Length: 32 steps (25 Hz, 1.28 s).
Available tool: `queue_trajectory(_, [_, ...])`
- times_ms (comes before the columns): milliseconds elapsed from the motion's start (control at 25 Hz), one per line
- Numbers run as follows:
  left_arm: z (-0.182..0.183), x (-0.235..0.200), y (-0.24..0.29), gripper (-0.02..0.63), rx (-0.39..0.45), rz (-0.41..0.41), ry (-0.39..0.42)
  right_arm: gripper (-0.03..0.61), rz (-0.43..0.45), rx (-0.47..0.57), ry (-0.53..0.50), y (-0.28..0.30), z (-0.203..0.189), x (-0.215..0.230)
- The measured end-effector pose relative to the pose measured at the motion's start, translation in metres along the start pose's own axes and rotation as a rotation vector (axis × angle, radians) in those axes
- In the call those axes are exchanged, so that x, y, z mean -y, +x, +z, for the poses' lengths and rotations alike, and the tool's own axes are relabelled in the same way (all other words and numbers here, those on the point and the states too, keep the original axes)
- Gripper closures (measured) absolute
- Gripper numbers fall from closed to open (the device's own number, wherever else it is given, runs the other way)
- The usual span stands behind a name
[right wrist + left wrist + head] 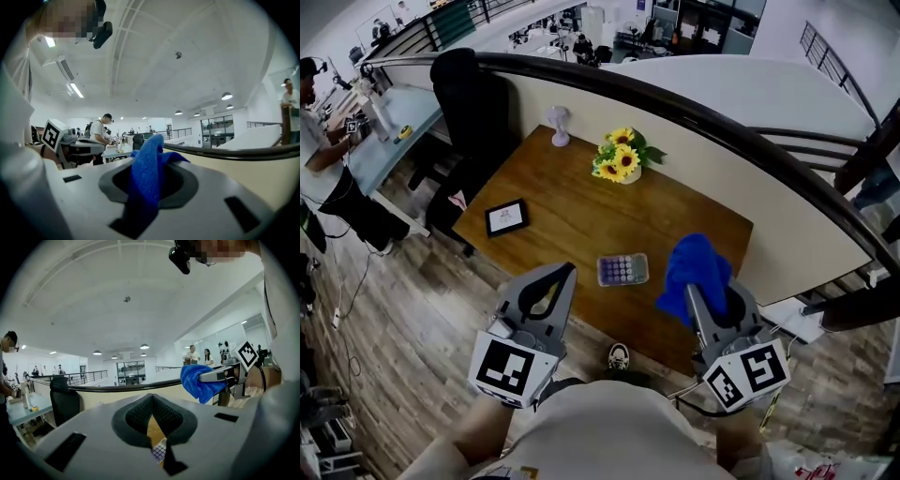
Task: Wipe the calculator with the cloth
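Both were held above the table's near edge: the left claw was closed and empty, and the right claw was clamped on the blue cloth, with the calculator lying between them.

Right tool pinches a blue cloth between its jaws.

Open-plan office mezzanine: railing, office chair, staffed workbench.

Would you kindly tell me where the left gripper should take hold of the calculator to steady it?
Probably its left end, pinched across the short width, coming from above. The calculator lies flat on the table, so only thin edges offer grip; that end faces the left gripper and leaves the keys free for the cloth.
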<state>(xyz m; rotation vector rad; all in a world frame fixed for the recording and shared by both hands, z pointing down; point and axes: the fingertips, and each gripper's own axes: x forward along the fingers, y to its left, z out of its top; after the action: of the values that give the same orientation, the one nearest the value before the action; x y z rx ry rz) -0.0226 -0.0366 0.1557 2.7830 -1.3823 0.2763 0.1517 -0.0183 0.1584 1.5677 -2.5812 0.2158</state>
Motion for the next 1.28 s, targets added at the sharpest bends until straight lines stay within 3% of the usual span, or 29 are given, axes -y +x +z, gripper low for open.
queue_trajectory(400, [-0.002,0.0,0.055,0.611,-0.037,0.026,0.005,0.472,0.063,-0.034,0.013,0.045,-0.011,0.053])
queue_trajectory(680, [-0.017,-0.013,0.057,0.611,-0.079,0.037,-0.001,0.471,0.058,-0.066,0.032,0.059,-0.025,0.056])
queue_trajectory(1040, [-0.032,-0.03,0.062,0.611,-0.087,-0.011,-0.02,0.471,0.006,-0.123,0.048,0.069,-0.043,0.048])
queue_trajectory(1280, [-0.068,-0.032,0.08,0.611,-0.139,-0.049,-0.026,0.471,0.002,-0.201,0.062,0.089,-0.076,0.053])
